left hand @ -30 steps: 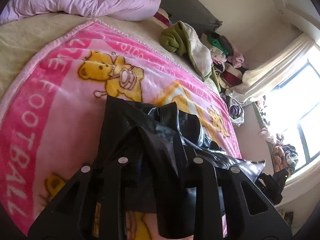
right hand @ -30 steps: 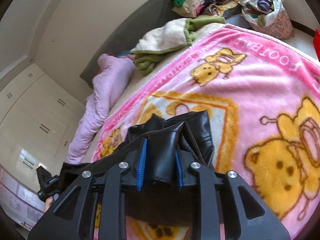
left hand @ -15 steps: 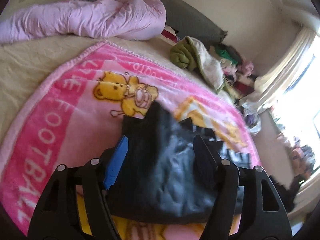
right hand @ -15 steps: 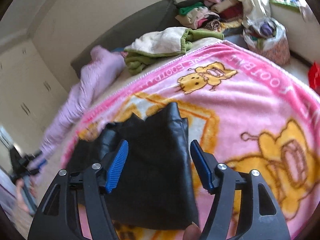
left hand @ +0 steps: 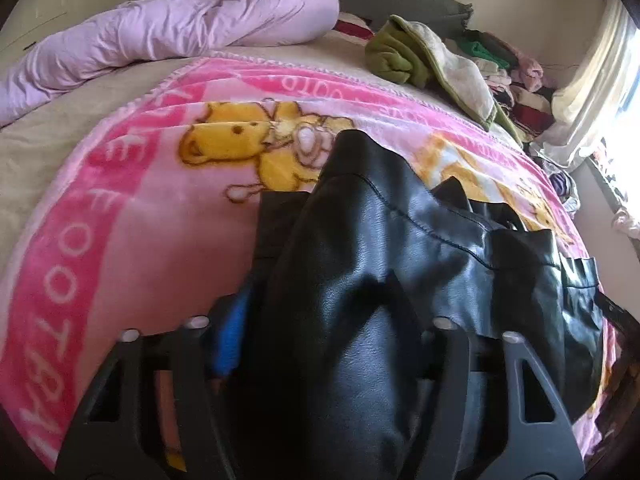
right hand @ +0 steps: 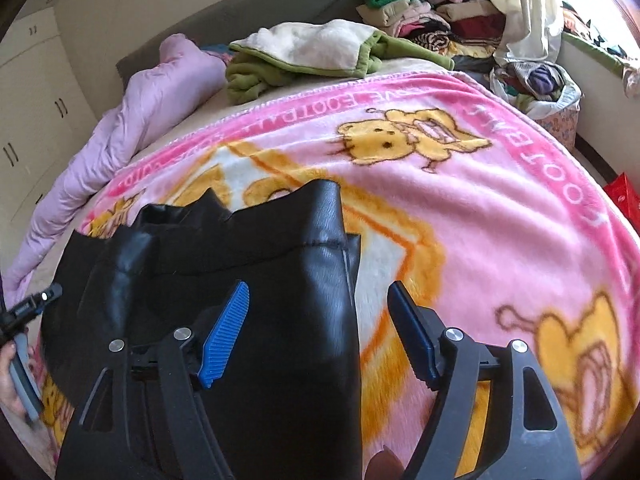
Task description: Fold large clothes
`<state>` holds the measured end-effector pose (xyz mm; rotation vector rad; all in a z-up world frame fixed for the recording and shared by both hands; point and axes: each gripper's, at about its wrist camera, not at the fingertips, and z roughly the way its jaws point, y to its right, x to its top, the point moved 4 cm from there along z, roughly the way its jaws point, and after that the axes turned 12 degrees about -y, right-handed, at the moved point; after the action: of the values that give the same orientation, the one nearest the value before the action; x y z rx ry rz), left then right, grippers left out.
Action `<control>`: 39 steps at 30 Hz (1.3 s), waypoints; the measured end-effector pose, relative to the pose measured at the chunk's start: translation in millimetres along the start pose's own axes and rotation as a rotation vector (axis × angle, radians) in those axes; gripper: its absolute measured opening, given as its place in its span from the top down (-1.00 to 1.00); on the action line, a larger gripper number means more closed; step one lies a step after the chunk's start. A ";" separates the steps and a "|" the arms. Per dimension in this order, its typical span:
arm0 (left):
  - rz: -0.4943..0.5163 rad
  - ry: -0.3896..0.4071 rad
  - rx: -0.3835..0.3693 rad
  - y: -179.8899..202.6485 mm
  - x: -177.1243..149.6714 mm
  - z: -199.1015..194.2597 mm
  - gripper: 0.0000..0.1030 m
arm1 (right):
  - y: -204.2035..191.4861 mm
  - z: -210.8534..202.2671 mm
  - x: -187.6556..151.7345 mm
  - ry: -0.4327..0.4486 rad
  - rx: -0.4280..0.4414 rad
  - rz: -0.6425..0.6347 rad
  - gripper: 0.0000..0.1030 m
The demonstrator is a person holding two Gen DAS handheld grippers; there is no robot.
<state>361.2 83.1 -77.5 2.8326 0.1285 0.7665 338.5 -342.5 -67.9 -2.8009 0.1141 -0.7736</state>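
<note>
We see a black leather garment [right hand: 256, 280] lying folded on the pink bear blanket [right hand: 480, 216] that covers the bed. Our right gripper [right hand: 316, 320] is closing, with its blue pads [right hand: 224, 336] apart; the garment's edge lies between them, and neither pad presses on it. Our left gripper [left hand: 320, 344] is closing too, with a raised fold of the garment [left hand: 360, 280] between its jaws and hiding the right pad, so we cannot tell whether it grips. A lilac duvet [left hand: 180, 28] and a green fleece [right hand: 304, 56] lie beyond the blanket.
</note>
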 end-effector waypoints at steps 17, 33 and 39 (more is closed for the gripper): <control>0.037 0.093 0.049 7.8 26.7 -13.2 0.84 | -6.6 8.0 37.0 0.078 -0.017 0.045 0.88; 0.030 0.105 0.045 0.1 12.2 -16.7 0.14 | 2.4 -2.6 -1.5 0.102 0.033 0.096 0.02; 0.035 0.151 0.028 16.4 4.0 -49.5 -0.45 | -14.1 -46.3 -30.3 0.142 0.080 0.048 -0.31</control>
<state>340.1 76.2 -30.1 2.8079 0.1134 0.9940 288.9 -334.1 -41.0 -2.6565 0.1703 -0.9441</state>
